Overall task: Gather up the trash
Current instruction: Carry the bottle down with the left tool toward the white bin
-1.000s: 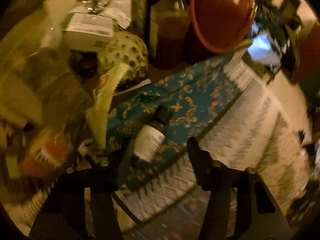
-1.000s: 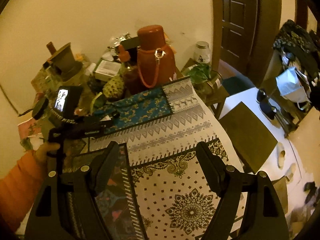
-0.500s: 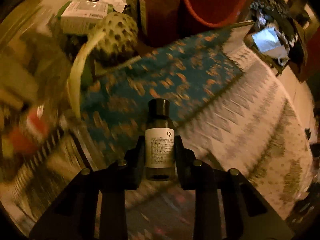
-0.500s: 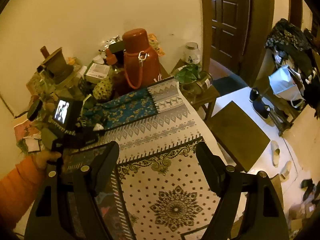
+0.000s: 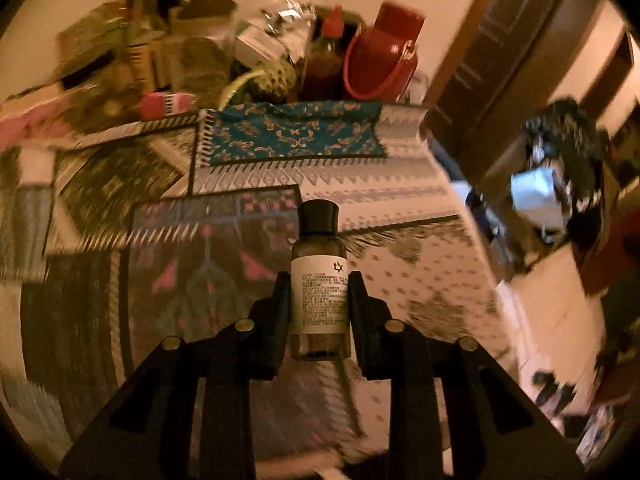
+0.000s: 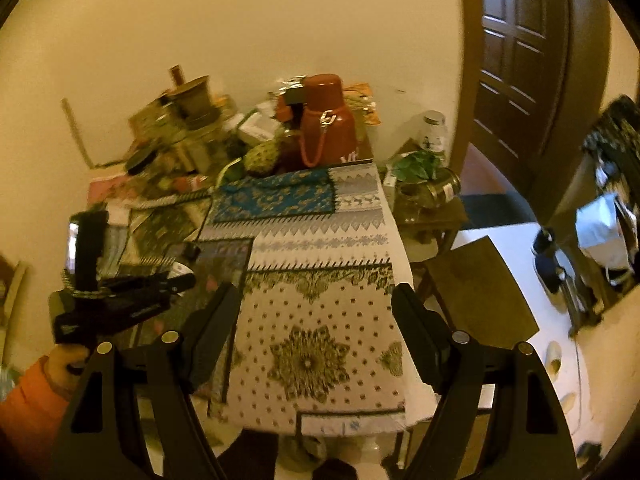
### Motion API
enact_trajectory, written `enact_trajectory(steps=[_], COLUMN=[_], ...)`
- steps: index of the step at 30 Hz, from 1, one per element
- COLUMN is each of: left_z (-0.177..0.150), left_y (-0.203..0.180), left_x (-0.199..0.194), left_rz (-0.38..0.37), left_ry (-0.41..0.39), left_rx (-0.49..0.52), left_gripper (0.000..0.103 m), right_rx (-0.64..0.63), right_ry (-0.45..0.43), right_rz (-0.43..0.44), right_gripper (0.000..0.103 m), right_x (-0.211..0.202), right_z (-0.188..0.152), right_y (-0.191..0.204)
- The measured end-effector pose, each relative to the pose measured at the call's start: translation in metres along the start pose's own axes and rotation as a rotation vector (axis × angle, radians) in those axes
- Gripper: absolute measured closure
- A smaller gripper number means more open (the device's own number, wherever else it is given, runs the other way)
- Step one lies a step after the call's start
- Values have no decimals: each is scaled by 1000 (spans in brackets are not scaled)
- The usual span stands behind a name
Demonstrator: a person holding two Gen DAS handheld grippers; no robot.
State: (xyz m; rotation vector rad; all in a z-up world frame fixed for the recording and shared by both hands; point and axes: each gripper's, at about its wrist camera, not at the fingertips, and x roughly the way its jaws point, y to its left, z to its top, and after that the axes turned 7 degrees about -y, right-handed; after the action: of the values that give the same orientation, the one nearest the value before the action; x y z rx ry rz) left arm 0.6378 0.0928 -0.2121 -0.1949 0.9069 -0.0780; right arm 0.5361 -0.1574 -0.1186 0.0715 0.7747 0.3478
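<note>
Now the left gripper (image 5: 319,280) is holding a little bottle (image 5: 319,286). The two black fingers (image 5: 279,304) press on its sides, one on each side. The bottle has a dark cap on top and a white label with tiny writing. It stands up straight between the fingers, up in the air above the table (image 5: 400,240). The jaws closed in on the bottle just a moment ago, and the bottle sits tight between them.

The table has a cloth with many patterns on it. One part is blue with gold swirls (image 5: 296,136). One part is white with small dots.

At the far end of the table, by the wall, there is a big pile of stuff. A tall red flask (image 6: 326,120) stands there. Beside it is a dark bottle with a red cap (image 5: 326,60) and a bumpy green fruit (image 6: 262,158). Much of the pile is too blurry to tell.

The right gripper (image 6: 316,316) is wide open over the near end of the table, with nothing between its fingers. From this side you can see the left gripper (image 6: 180,274) too, held by a hand (image 6: 66,362) in an orange sleeve (image 6: 28,412). Next to the table is a small wooden stool (image 6: 480,292). A dark wooden door (image 6: 520,60) is behind it.
</note>
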Motion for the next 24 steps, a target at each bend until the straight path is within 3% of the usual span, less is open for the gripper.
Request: enact_trajectory(steps=[8,12,18,24], left_z=[-29,-41,-78,-128], left_y=[-11,-5,11,28], left_x=[-80,-96,-110,-134], left_rz=[82,95,49,-14], left_ry=[-121,-142,-123,-95], left_rx=[-58,-64,-84,-62], left_gripper=[76,76,76,76], right_rx=[-10,-14,-26,36], right_ry=[7,17,-19,-32], right_rz=[93,110,74,-7], right_gripper=[27,27,27,27], right_x=[-13,-16,-41,-73], right_z=[-19,-25,-44,-86], right_y=[9,19,44,70])
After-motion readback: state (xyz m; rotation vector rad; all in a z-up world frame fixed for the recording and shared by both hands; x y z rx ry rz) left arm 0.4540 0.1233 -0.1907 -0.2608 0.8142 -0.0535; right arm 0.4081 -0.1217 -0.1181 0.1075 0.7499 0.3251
